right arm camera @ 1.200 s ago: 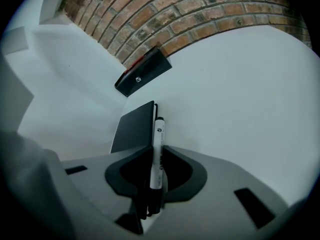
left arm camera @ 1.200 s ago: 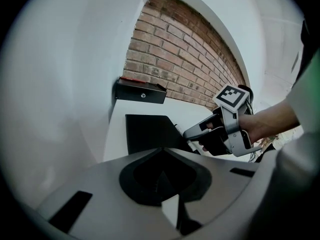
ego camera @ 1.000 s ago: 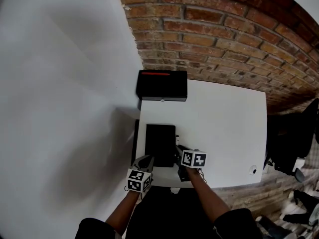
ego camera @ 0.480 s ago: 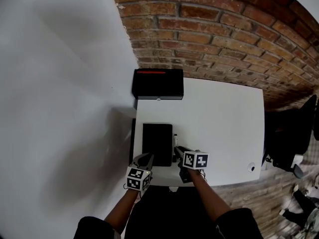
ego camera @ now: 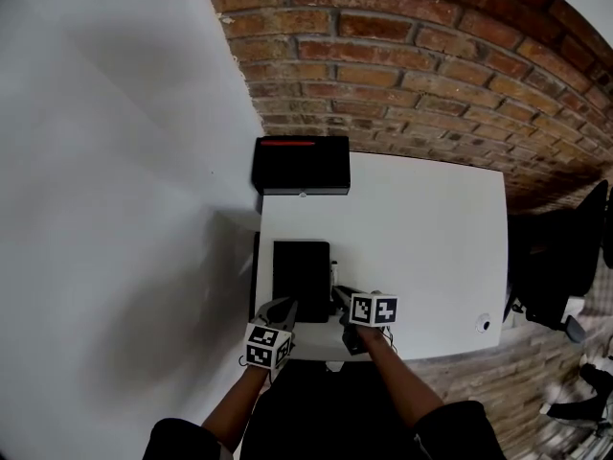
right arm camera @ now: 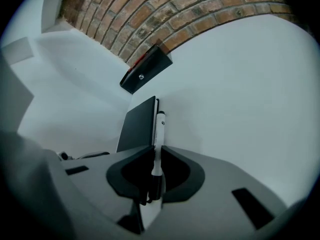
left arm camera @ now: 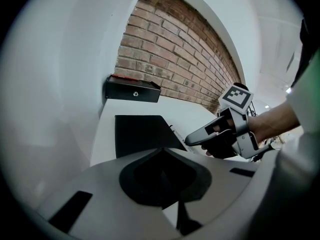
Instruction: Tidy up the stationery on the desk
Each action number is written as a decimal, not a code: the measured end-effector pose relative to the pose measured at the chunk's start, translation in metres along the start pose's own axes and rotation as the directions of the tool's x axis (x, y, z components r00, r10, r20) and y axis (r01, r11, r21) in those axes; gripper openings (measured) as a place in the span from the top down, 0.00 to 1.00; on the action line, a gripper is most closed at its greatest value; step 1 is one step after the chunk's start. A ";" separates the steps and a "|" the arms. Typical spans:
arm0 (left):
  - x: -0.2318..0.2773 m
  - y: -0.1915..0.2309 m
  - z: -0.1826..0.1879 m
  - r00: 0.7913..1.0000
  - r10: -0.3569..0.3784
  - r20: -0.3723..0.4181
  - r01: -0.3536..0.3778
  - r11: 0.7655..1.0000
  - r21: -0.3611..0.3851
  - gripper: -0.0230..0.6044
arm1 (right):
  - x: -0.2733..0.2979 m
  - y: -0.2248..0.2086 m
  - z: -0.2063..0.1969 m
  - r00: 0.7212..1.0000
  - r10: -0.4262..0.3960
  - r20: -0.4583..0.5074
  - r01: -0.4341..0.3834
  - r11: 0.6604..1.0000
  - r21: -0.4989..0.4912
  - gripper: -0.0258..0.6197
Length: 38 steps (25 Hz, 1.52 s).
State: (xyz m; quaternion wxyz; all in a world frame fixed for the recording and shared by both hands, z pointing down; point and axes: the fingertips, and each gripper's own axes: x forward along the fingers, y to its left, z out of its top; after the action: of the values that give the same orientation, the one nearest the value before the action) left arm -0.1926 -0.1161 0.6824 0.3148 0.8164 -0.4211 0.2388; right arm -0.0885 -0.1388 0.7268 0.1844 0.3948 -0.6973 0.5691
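**Desk** (ego camera: pixel 431 247): white, set against a brick wall (ego camera: pixel 431 75).

**Notebook** (ego camera: pixel 301 278): black, lying flat near the desk's left edge. It serves as the reference item for the entries below.

**Box** (ego camera: pixel 301 166): black with a red strip on top. It sits beyond the notebook's far end, at the desk's back-left corner, apart from the notebook.

**Marker** (right arm camera: pixel 159 134): white barrel with a dark cap. It lies along the notebook's right edge, just beside it, and its near end reaches past the notebook's near edge.

**Right gripper** (right arm camera: pixel 156 151): at the notebook's near-right corner. Its jaws have just been closing and now pinch the marker's near end.

**Left gripper** (left arm camera: pixel 162 153): at the notebook's near-left corner. Its jaws are pressed together with nothing between them. Whether the tips touch the notebook cannot be told.
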 end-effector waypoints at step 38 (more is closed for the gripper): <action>-0.005 -0.031 0.020 0.997 -0.013 0.082 0.009 0.999 0.048 0.94 | -0.055 -0.011 0.006 0.976 -0.067 0.207 0.105 0.979 -0.177 0.92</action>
State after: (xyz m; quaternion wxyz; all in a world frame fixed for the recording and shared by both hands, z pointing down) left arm -0.1668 -0.1138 0.6561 0.2792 0.8351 -0.4234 0.2130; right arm -0.0446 -0.1258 0.6936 0.1740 0.4608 -0.7449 0.4501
